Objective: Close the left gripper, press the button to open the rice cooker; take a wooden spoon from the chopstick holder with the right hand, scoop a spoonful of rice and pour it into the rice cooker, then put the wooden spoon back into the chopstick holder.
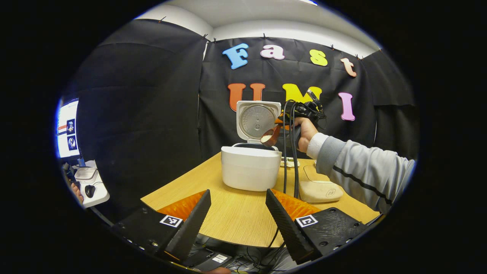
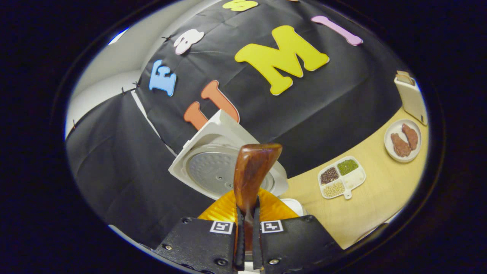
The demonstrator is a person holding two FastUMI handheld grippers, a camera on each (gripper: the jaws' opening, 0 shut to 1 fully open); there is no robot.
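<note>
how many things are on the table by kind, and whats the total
rice cooker: 1
divided tray of grains: 1
plate of meat: 1
chopstick holder: 1
cream board: 1
total: 5

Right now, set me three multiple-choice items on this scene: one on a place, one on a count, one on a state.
1. The brown wooden spoon is held: A over the white rice cooker; B on the table; C in a holder.
2. The divided white tray has how many compartments: A two; B four; C six.
3. The cooker's lid is: A shut; B removed; C raised.
Answers: 1 A, the right tool tips it above the pot. 2 B, four fillings show. 3 C, it stands upright behind the pot.
</note>
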